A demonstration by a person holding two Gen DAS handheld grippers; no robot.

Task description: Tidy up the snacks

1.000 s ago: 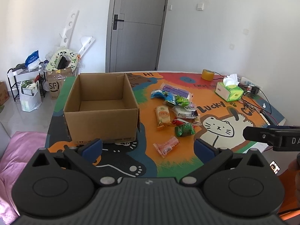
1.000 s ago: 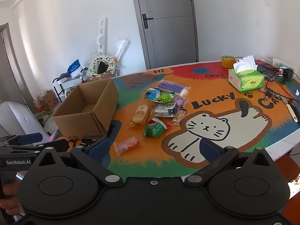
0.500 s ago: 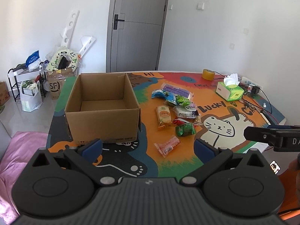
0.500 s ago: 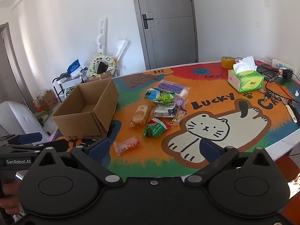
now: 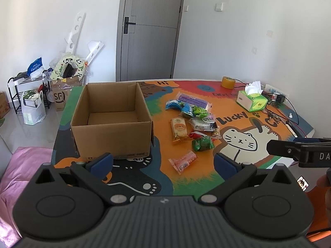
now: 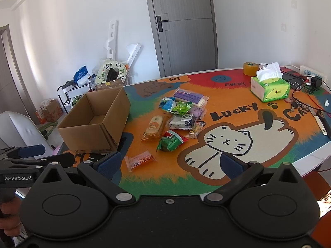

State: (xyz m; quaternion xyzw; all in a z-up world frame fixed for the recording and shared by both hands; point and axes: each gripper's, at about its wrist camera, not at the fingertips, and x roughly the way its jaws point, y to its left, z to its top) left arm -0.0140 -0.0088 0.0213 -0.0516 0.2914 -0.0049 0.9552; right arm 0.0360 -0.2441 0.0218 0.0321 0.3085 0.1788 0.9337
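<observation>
An open, empty cardboard box [image 5: 111, 122] [image 6: 95, 124] stands on the left of the colourful table mat. Several snack packets lie to its right: an orange-pink packet [image 5: 183, 162] [image 6: 140, 160] nearest me, a green bag [image 5: 202, 143] [image 6: 169, 142], a yellow bread packet [image 5: 179, 129] [image 6: 154, 128] and a purple-white pack [image 5: 193, 101] [image 6: 190, 97] at the back. My left gripper [image 5: 163, 162] is open and empty, held before the table's near edge. My right gripper [image 6: 169, 162] is open and empty too, to the right of the left one.
A green tissue box [image 5: 251, 101] [image 6: 270, 88], a tape roll [image 5: 227, 82] [image 6: 250, 68], cables, keys and a power strip [image 6: 310, 76] sit at the table's right side. A shelf and bags [image 5: 31, 95] stand on the floor at left; a grey door [image 5: 149, 31] is behind.
Both grippers have barely shifted; the view is nearly the same and nothing on the table has moved.
</observation>
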